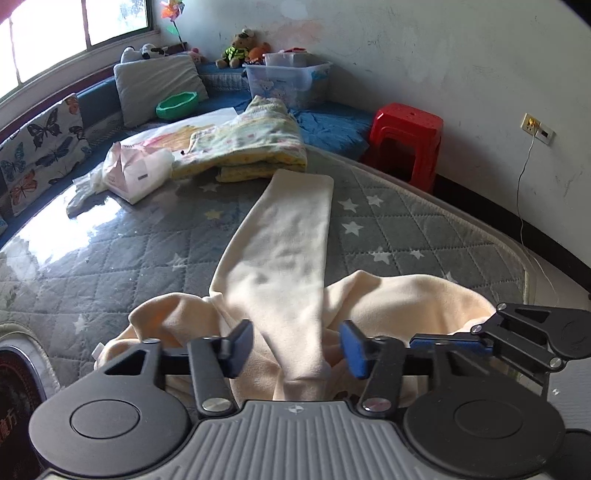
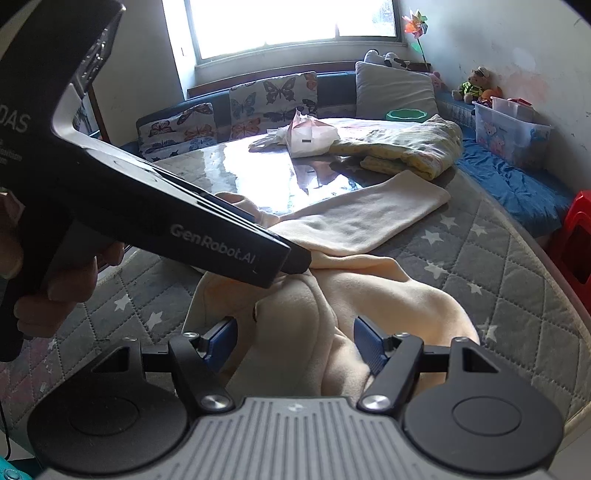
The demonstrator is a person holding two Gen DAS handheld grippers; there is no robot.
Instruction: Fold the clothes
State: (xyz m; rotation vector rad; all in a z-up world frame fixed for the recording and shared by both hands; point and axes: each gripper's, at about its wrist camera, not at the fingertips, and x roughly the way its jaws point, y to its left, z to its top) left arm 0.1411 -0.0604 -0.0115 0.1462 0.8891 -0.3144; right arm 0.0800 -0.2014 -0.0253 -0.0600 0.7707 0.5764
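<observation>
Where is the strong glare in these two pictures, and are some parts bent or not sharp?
Left wrist view: the window is washed out, and sunlight glares on the grey mattress; its edge curves from the fisheye lens. Right wrist view: the window is blown white, a bright patch shines on the mattress, and the left gripper close to the lens looks soft.

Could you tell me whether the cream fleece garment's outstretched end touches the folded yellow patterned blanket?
Cannot tell: in the left wrist view the garment ends right at the blanket.
</observation>
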